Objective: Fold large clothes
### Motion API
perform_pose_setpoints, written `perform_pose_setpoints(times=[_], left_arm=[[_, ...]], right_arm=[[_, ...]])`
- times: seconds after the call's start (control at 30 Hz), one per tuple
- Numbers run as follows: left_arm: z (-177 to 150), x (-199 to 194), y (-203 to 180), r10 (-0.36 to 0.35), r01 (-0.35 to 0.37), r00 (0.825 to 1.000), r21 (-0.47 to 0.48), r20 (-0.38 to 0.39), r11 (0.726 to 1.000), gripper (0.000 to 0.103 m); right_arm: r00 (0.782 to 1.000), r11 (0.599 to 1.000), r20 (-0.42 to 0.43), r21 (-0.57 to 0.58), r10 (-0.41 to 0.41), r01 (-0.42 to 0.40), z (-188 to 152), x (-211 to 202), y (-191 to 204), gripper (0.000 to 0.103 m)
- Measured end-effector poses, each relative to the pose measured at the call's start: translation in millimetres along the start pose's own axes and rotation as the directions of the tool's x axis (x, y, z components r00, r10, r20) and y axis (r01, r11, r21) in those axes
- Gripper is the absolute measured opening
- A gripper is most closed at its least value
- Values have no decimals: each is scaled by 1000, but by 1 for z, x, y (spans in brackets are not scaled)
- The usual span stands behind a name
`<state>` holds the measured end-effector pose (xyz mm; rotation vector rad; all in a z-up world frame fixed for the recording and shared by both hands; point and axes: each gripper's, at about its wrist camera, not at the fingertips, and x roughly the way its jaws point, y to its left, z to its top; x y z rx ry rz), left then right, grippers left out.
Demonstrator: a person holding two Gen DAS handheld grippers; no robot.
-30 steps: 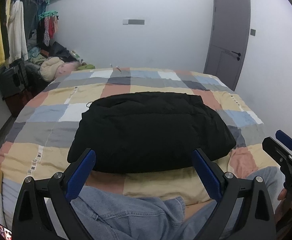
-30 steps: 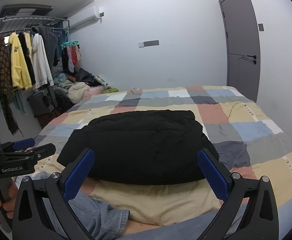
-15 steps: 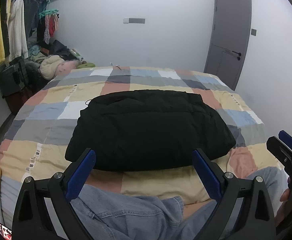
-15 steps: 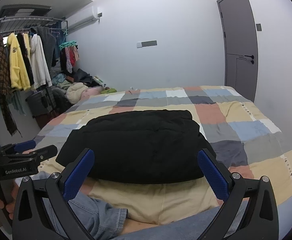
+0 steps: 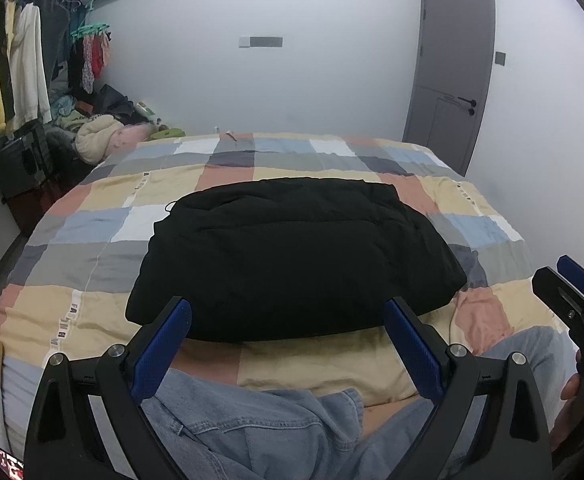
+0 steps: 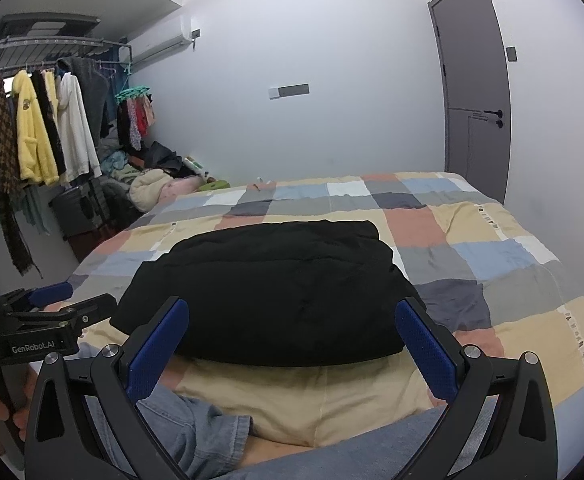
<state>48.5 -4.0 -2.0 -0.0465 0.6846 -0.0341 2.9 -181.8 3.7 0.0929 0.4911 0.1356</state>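
A black padded jacket (image 5: 296, 256) lies folded into a thick rectangular bundle on the checked bed cover (image 5: 92, 224); the right wrist view shows the jacket (image 6: 268, 292) from slightly lower. My left gripper (image 5: 288, 316) hovers open just short of the bundle's near edge, nothing between its blue pads. My right gripper (image 6: 292, 316) is likewise open and empty, held back from the same edge. Each gripper shows at the side of the other's view: the right gripper (image 5: 572, 296) and the left gripper (image 6: 56, 304).
A person's denim-clad legs (image 5: 252, 432) rest on the bed's near edge under both grippers. A rack of hanging clothes (image 6: 40, 140) and a pile of laundry (image 6: 152, 184) stand at the left. A grey door (image 5: 452, 76) is at the far right wall.
Both grippers stay open and near the same spot; the views have tilted up slightly, so the jacket sits a little lower in frame. The jacket has not moved.
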Motion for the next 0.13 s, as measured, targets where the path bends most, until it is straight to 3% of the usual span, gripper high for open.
perform_pose_setpoints(times=[0.13], left_arm=[[0,-2,-1,-3,3,1000,-3,1,1000,97]], right_arm=[[1000,1000,-2,-1,-2,2,0,-1,-1,103]])
